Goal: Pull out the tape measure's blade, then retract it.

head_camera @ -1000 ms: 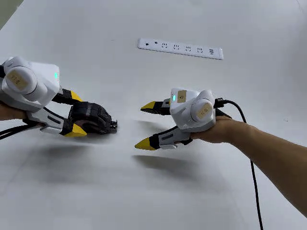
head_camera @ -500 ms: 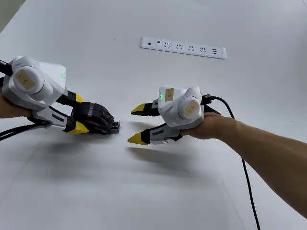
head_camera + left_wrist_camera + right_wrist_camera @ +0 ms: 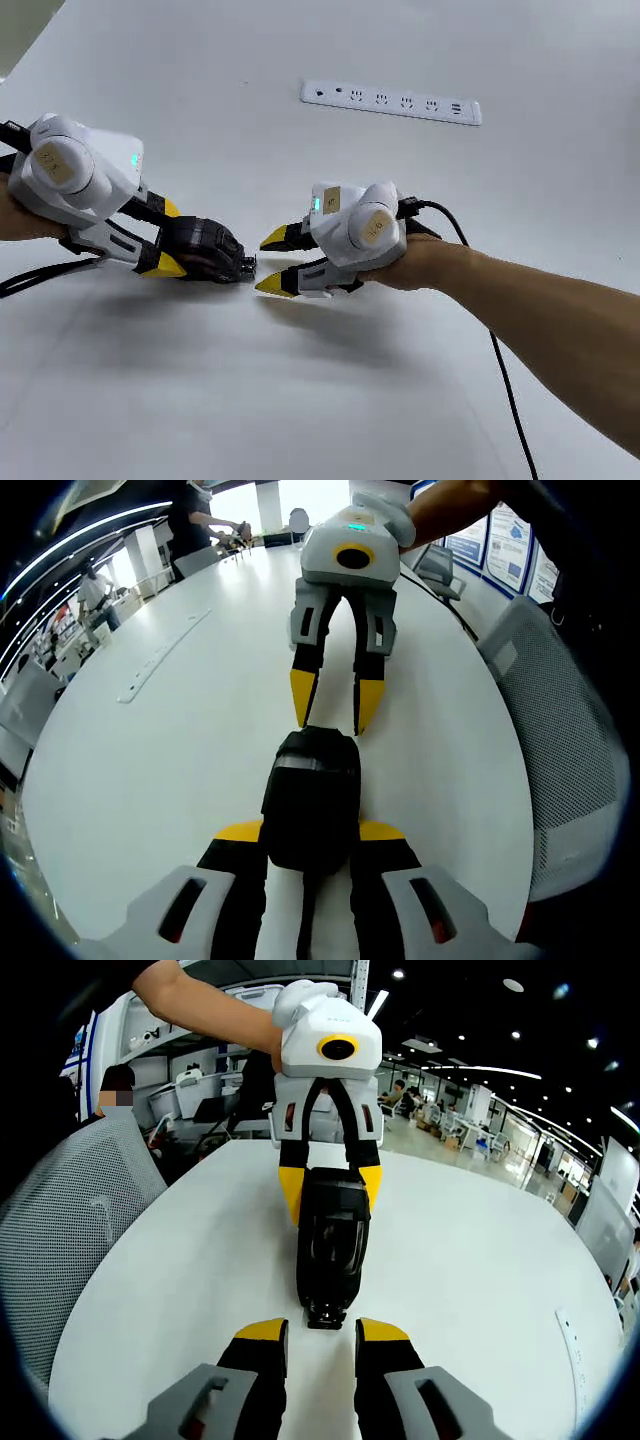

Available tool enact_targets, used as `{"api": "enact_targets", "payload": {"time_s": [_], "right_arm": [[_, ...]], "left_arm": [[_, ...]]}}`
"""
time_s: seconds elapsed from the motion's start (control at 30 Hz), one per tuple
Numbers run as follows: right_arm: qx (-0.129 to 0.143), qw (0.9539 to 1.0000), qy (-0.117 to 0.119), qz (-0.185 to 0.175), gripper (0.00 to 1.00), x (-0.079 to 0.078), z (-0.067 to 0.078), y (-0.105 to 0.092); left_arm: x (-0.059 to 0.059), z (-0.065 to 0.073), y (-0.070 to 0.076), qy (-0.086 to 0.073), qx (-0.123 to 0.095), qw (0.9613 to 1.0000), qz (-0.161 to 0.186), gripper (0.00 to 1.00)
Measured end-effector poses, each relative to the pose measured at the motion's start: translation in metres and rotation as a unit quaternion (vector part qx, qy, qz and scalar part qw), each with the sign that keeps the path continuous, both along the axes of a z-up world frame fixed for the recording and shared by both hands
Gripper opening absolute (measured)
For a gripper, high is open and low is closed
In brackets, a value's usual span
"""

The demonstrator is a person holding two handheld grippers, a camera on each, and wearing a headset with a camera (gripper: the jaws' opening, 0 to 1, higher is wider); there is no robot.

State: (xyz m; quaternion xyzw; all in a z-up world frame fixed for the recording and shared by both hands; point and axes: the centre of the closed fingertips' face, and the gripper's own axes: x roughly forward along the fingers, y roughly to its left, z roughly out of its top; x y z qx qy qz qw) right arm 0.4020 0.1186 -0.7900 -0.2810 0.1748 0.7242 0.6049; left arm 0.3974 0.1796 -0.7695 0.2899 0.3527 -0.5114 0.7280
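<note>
A black tape measure (image 3: 203, 248) rests on the white table (image 3: 330, 400), with my left gripper (image 3: 168, 238) shut on its body. In the left gripper view the case (image 3: 312, 795) sits between the yellow-tipped jaws of the left gripper (image 3: 310, 830). My right gripper (image 3: 270, 262) faces it from the right, open, its tips level with the blade's hook end (image 3: 247, 265). The right gripper view shows the tape measure (image 3: 330, 1235) just ahead of the right gripper (image 3: 322, 1332), whose jaws stand apart with nothing between them. No blade is drawn out.
A white power strip (image 3: 391, 102) lies at the far side of the table. A black cable (image 3: 505, 370) trails back from the right hand. A grey mesh chair (image 3: 570, 730) stands past the table edge.
My right gripper has moved left, closing the gap to the tape measure's hook end. The left gripper has kept its hold on the case and barely shifted.
</note>
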Motion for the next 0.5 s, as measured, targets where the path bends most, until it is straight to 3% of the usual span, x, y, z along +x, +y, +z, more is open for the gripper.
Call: {"api": "enact_targets", "payload": {"time_s": [0.5], "right_arm": [[-0.008,0.9999,0.012,-0.008,0.12,0.001,-0.012,0.011]], "left_arm": [[0.000,0.000,0.001,0.006,-0.009,0.9999,-0.006,0.26]]}}
